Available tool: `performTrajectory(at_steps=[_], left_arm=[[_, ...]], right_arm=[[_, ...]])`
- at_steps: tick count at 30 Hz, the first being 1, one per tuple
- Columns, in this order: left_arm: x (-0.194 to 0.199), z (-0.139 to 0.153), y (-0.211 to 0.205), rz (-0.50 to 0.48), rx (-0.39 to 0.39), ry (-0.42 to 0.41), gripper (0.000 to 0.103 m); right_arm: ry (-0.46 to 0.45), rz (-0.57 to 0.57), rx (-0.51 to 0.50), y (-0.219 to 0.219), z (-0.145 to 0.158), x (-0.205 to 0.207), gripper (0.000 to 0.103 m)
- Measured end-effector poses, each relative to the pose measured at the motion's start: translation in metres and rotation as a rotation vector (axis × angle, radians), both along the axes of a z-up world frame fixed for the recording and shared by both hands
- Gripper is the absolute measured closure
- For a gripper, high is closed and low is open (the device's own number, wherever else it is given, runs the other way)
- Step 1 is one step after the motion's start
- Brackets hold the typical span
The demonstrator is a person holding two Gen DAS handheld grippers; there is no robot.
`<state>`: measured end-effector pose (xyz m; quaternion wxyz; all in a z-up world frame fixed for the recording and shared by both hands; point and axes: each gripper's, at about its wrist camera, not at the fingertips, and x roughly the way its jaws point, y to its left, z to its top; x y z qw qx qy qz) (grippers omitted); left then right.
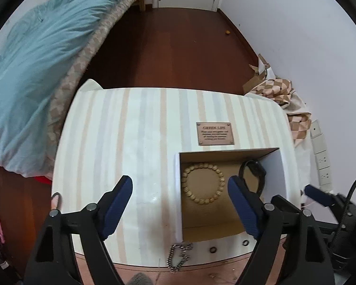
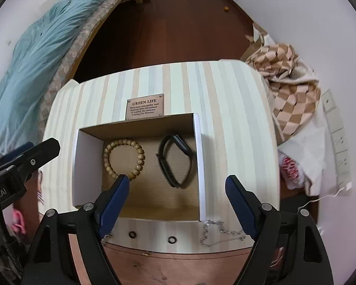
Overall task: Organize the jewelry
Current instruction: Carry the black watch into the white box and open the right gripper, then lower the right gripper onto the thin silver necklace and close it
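An open cardboard box stands on a striped tabletop. Inside lie a wooden bead bracelet and a black band watch. In front of the box lie two small dark rings and a silver chain; another silver chain lies at the near edge. My left gripper is open and empty, above the table left of the box. My right gripper is open and empty over the box's near side.
A bed with a teal quilt stands to the left. A checked cloth pile lies right of the table, against the wall with sockets. A brown plaque sits on the tabletop behind the box. Dark wood floor lies beyond.
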<state>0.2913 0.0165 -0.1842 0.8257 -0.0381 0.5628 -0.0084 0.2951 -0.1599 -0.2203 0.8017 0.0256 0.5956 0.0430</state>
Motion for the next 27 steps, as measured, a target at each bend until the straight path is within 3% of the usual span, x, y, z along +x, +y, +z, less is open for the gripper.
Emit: performTrajectory(at_steps=[1, 3, 7, 16, 27], left_arm=[[-0.001, -0.001, 0.001, 0.000, 0.012, -0.004, 0.007], [-0.009, -0.003, 0.000, -0.001, 0.051, -0.020, 0.000], [-0.026, -0.009, 0.000, 0.014, 0.108, -0.042, 0.000], [-0.060, -0.009, 0.010, 0.082, 0.108, -0.053, 0.000], [-0.100, 0.035, 0.013, 0.092, 0.116, -0.148, 0.000]], right_arm=[[-0.006, 0.008, -0.015, 0.002, 0.000, -0.003, 0.011], [-0.019, 0.024, -0.047, 0.004, 0.000, -0.011, 0.010], [-0.029, 0.028, -0.064, 0.004, 0.000, -0.023, 0.010], [-0.075, 0.035, -0.096, 0.009, 0.016, -0.047, 0.009], [-0.181, 0.027, -0.113, 0.013, 0.068, -0.087, 0.009]])
